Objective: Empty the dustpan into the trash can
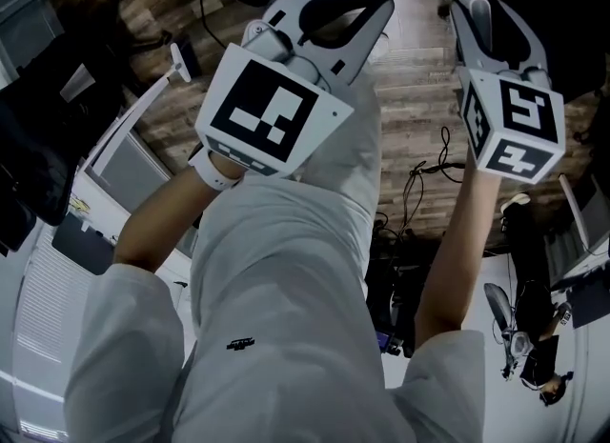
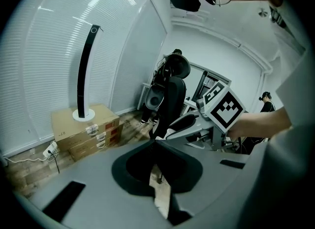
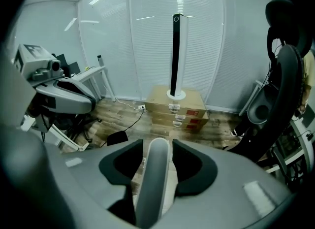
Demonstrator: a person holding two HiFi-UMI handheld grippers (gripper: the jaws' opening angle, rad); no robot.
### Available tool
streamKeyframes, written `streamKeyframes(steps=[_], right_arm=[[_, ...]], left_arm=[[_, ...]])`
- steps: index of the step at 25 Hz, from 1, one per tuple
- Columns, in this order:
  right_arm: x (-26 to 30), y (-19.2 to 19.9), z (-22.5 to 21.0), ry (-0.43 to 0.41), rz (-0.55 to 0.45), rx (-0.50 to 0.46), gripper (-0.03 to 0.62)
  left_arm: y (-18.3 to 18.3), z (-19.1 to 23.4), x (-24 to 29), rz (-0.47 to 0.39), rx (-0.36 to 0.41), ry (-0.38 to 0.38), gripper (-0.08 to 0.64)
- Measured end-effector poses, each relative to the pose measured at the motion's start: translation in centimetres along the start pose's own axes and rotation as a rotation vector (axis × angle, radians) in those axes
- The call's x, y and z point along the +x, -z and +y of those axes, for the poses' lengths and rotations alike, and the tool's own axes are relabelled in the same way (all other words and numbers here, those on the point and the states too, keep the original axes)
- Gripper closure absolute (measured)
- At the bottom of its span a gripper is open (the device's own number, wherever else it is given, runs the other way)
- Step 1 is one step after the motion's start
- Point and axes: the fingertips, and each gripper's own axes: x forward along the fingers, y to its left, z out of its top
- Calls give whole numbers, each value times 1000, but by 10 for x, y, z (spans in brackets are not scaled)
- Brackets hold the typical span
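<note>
Right gripper view: the right gripper [image 3: 157,149] is seen clenched on a pale grey handle [image 3: 153,188], judged to be the dustpan's, and no trash can is shown ahead of either gripper. The left gripper [image 2: 155,143] is closed on nothing, so emptying is judged not yet done.

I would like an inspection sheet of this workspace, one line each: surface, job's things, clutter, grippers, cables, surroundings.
Surface: wooden floor.
Job's things: pale handle, maybe the dustpan's; otherwise nothing seen.
Clutter: stacked cardboard boxes, black pole standing on top.
Grippers: left gripper shut, empty; right gripper shut on the pale handle.
Cables: loose cables on the floor.
Surroundings: window blinds, office chair.
</note>
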Motion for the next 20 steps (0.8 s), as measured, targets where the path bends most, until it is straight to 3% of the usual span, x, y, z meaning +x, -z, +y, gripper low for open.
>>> streamKeyframes(steps=[9, 20], right_arm=[[20, 16, -5, -5, 106, 7, 430], [32, 5, -2, 54, 131, 34, 467]], left_arm=[[12, 3, 13, 3, -21, 22, 554], [22, 14, 18, 27, -30, 67, 554]])
